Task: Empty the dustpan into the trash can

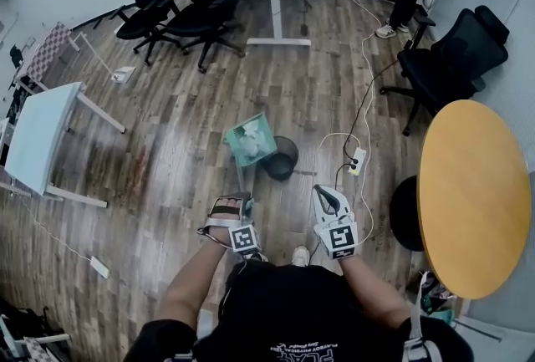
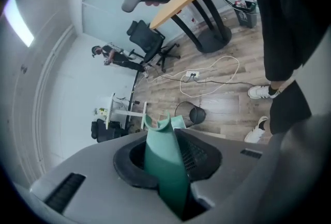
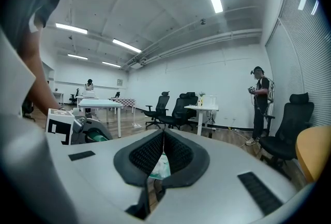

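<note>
Left claw clenched on the dustpan by its handle, jaws part-way apart around it. Dustpan holds white scraps and sits just left of the trash can. Right claw, on the near side of the can, closed on nothing.

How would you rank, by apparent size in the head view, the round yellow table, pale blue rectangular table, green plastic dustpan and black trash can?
Round yellow table
pale blue rectangular table
green plastic dustpan and black trash can, nearly alike
</note>
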A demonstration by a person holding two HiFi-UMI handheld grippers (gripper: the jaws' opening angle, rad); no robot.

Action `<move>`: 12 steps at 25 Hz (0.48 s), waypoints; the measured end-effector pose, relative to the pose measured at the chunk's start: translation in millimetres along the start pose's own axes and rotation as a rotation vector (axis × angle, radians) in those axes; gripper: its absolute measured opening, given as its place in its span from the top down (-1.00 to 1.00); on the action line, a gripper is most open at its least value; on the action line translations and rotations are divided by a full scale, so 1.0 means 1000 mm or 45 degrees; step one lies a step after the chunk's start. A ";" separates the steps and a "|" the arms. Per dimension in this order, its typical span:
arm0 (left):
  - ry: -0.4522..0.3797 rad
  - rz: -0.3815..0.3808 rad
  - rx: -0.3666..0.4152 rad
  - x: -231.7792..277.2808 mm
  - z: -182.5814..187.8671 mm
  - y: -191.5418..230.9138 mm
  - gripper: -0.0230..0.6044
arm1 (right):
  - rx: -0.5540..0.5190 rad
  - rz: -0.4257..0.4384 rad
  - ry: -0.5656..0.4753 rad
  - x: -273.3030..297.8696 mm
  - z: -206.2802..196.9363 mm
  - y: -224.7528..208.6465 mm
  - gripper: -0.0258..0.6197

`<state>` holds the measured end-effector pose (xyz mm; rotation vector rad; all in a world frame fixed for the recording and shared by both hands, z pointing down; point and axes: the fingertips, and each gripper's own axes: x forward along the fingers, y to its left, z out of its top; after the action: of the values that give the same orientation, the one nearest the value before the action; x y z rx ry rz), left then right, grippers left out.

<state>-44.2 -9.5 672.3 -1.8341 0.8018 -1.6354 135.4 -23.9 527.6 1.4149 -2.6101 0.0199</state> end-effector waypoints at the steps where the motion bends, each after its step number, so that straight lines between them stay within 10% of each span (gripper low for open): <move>1: -0.005 -0.030 0.052 0.000 0.005 -0.004 0.59 | 0.000 0.000 0.000 0.000 -0.001 -0.001 0.85; 6: -0.007 0.056 0.328 0.000 0.022 -0.003 0.61 | 0.014 0.002 -0.011 -0.005 -0.002 -0.001 0.85; 12: 0.078 -0.147 0.575 0.003 0.018 -0.055 0.61 | 0.017 0.010 -0.041 -0.005 0.007 0.000 0.84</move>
<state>-22.0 25.8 712.9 -1.5369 0.3155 -1.7771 137.3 -20.3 520.0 1.4210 -2.6462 0.0157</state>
